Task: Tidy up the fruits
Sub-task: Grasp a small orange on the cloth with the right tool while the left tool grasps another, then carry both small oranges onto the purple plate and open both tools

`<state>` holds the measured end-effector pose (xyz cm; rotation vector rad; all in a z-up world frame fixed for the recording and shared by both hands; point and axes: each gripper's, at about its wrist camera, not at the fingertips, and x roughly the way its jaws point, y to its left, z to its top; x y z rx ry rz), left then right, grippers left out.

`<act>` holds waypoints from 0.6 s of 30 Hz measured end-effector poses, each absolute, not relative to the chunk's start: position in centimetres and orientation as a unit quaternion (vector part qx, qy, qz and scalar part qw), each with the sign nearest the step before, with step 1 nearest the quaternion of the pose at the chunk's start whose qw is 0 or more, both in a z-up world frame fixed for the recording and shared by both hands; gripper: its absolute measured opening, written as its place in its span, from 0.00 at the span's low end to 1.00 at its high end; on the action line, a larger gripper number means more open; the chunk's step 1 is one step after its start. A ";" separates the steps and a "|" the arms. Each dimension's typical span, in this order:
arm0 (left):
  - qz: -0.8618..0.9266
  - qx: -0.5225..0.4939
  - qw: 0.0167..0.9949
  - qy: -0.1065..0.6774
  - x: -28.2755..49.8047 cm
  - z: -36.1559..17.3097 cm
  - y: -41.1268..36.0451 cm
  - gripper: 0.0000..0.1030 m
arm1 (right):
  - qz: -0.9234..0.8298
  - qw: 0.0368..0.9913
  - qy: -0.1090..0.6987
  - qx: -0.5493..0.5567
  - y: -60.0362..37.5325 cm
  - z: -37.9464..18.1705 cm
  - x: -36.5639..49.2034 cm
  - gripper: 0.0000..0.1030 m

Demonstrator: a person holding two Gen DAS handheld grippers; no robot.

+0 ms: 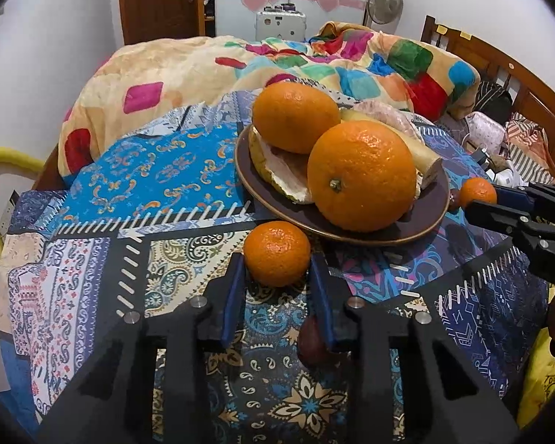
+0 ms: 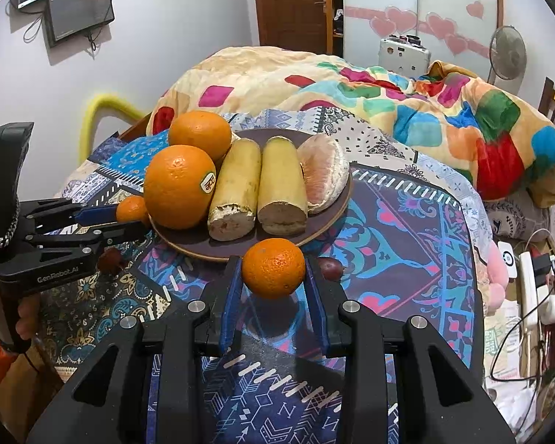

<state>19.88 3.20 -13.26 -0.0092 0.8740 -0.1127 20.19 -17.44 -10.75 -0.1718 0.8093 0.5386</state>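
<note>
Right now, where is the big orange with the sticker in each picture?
Left wrist view: the stickered orange sits at the near right of the plate, stem end facing the camera; the sticker itself is hidden.
Right wrist view: the same orange sits at the plate's left front edge, sticker showing on its right side.
Shared landmark: the other large orange touching it.
</note>
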 end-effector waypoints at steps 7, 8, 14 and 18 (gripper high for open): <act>-0.050 -0.006 0.917 0.396 18.8 -10.6 3.5 0.34 | 0.255 0.887 0.378 -0.076 -17.9 -9.7 20.5 0.30; -0.050 -0.005 0.919 0.392 18.7 -10.3 3.4 0.34 | 0.254 0.888 0.376 -0.074 -18.0 -9.5 20.5 0.30; -0.060 -0.005 0.931 0.361 18.5 -7.2 2.6 0.34 | 0.250 0.896 0.359 -0.070 -18.6 -8.0 20.9 0.30; -0.068 0.000 0.936 0.346 19.0 -5.8 1.8 0.34 | 0.249 0.901 0.349 -0.069 -18.7 -7.0 21.3 0.30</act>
